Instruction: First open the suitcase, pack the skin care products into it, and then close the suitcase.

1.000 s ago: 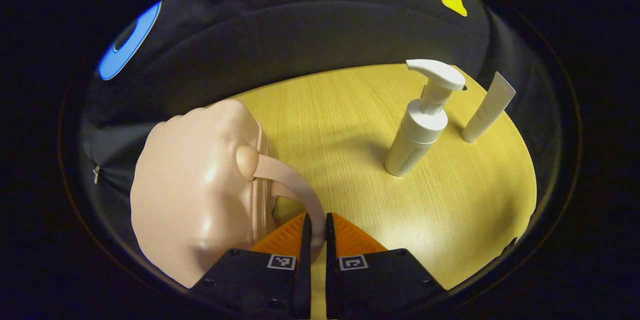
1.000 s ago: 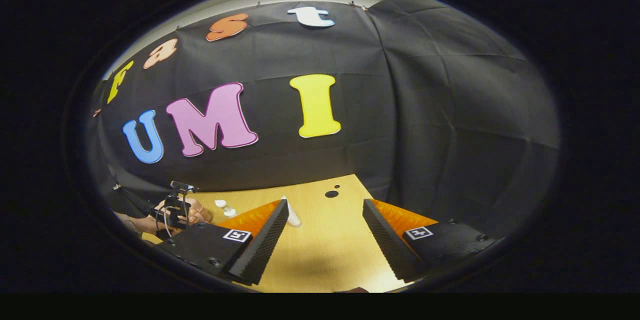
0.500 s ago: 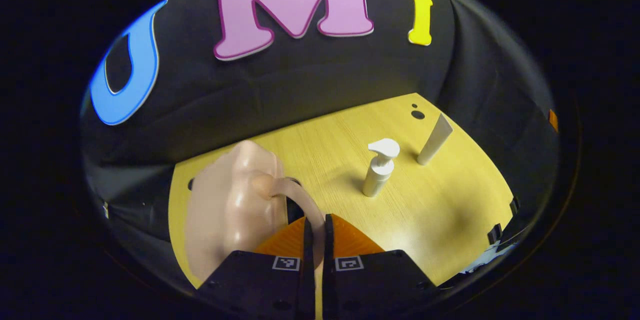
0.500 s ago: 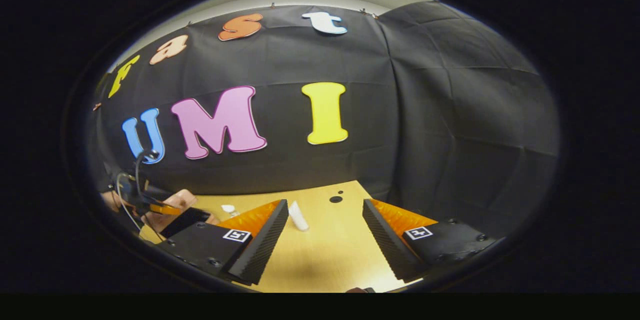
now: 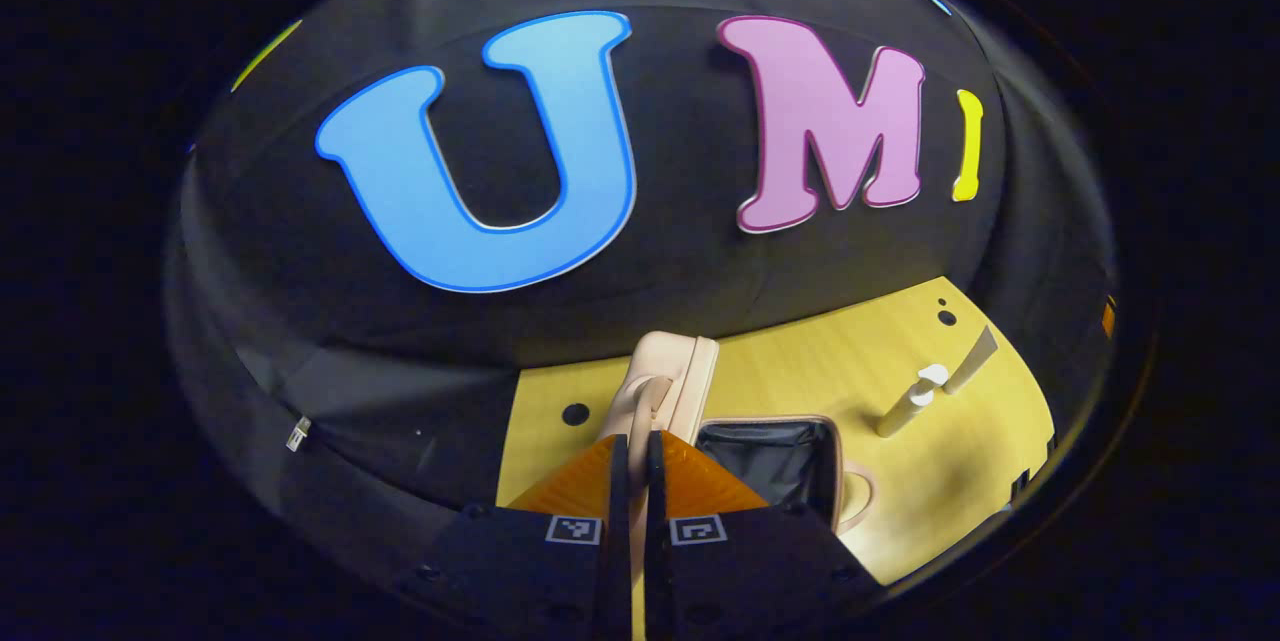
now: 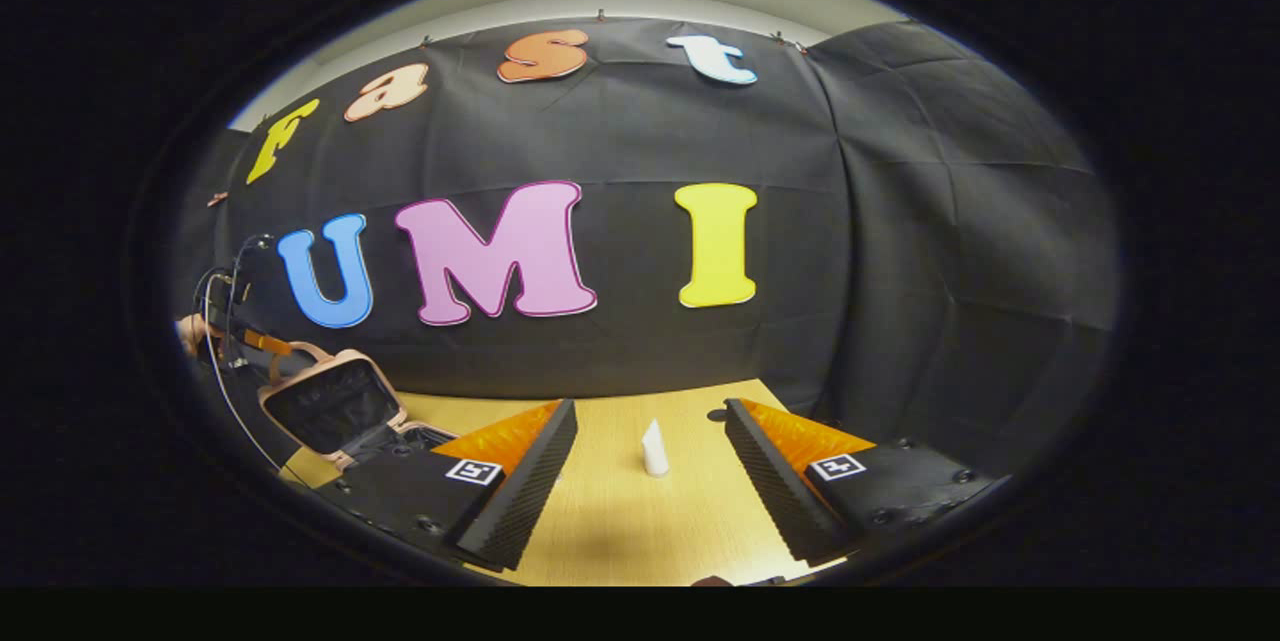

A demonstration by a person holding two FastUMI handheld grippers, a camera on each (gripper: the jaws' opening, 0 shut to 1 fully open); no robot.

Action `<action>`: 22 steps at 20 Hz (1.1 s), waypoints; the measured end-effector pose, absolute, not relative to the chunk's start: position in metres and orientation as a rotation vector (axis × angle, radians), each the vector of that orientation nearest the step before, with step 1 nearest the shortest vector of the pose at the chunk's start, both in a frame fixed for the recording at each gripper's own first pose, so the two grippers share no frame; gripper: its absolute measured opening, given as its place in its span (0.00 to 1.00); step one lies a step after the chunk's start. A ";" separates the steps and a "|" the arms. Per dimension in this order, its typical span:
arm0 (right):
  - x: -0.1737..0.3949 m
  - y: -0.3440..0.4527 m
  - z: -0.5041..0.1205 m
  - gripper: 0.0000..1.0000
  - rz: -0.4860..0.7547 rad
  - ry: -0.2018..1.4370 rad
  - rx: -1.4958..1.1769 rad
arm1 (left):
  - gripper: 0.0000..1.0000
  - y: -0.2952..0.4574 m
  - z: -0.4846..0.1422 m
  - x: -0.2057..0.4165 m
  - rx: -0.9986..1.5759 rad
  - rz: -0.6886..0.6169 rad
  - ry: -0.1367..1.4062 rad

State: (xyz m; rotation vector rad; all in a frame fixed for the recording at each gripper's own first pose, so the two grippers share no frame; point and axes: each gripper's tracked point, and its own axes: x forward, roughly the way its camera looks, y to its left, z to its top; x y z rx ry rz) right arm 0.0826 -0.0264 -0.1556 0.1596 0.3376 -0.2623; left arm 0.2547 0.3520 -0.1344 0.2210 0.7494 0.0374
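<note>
The pink suitcase (image 5: pixel 770 441) lies open on the wooden table (image 5: pixel 940 481), its lid (image 5: pixel 672 383) raised by the handle (image 5: pixel 640 408) — pinched in the left gripper (image 5: pixel 636 461). Opening seems nearly done. The right gripper (image 6: pixel 650 456) is held agape toward the white tube (image 6: pixel 654 448); the pump bottle (image 5: pixel 908 404) stands nearby — packing is judged next.

pale pink suitcase (image 5: pixel 672 376) with black lining, white pump bottle (image 5: pixel 911 401) and tube (image 6: pixel 654 449), yellow woodgrain table (image 5: pixel 930 481).

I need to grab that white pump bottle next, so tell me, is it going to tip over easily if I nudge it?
Probably yes. The pump bottle is tall and narrow and stands upright on a small base on the table, so a sideways push near the top may topple it. Its pump head juts out to one side, which likely makes it top-heavy. The smooth round body may slip.
</note>
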 end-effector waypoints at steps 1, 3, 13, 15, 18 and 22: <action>0.082 -0.025 -0.155 0.95 -0.269 0.339 0.155 | 0.10 0.371 -0.140 0.258 0.230 0.063 0.754; 0.080 -0.023 -0.153 0.95 -0.282 0.344 0.147 | 0.10 0.416 -0.152 0.257 0.243 0.111 0.778; 0.052 -0.004 -0.159 0.96 -0.360 0.448 0.197 | 0.12 0.609 -0.305 0.240 0.042 0.367 0.921; 0.044 -0.001 -0.162 0.96 -0.383 0.484 0.214 | 0.12 0.631 -0.350 0.227 -0.004 0.394 0.970; 0.030 0.002 -0.168 0.95 -0.442 0.518 0.238 | 0.12 0.641 -0.403 0.211 -0.068 0.388 1.048; 0.012 0.025 -0.191 0.96 -0.489 0.583 0.267 | 0.14 0.663 -0.456 0.206 -0.110 0.387 1.084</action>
